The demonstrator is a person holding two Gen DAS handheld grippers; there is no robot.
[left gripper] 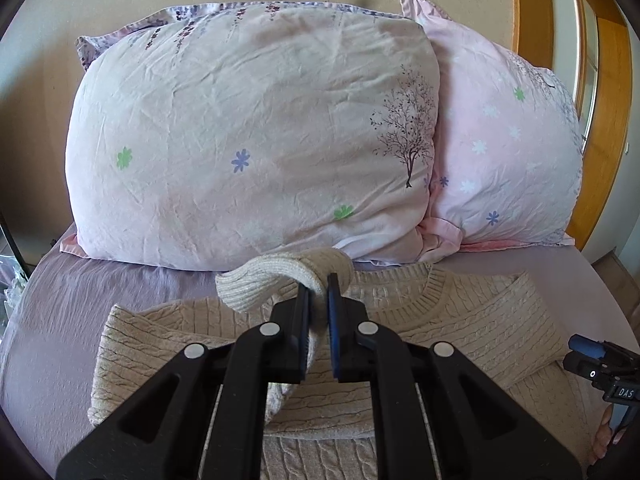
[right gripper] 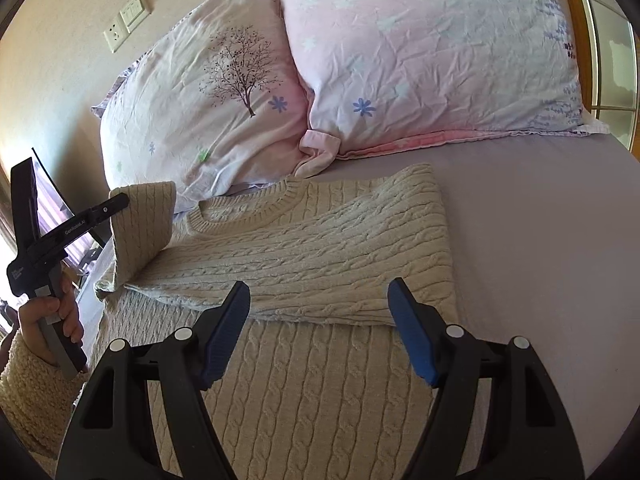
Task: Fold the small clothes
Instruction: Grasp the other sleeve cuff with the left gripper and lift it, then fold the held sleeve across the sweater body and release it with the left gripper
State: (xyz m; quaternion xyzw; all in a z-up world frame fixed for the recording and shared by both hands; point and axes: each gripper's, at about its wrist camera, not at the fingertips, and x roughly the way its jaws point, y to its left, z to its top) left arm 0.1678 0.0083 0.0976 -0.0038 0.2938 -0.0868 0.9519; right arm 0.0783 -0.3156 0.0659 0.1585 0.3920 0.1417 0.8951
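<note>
A cream cable-knit sweater (right gripper: 304, 240) lies flat on the lilac bed sheet (right gripper: 540, 240), neckline toward the pillows, with one sleeve folded across its chest. My left gripper (left gripper: 319, 288) is shut on the other sleeve's ribbed cuff (left gripper: 280, 276) and holds it lifted above the sweater (left gripper: 460, 320). In the right wrist view the left gripper (right gripper: 116, 204) shows at the left edge with the raised sleeve (right gripper: 144, 228). My right gripper (right gripper: 320, 296) is open and empty, hovering over the sweater's lower body. Its tip also shows in the left wrist view (left gripper: 588, 354).
Two pink floral pillows (left gripper: 248, 136) (left gripper: 504, 160) lean against the beige wall behind the sweater. A wooden frame (left gripper: 600, 80) stands at the right. Bare sheet lies to the right of the sweater. Wall sockets (right gripper: 126, 20) are at the upper left.
</note>
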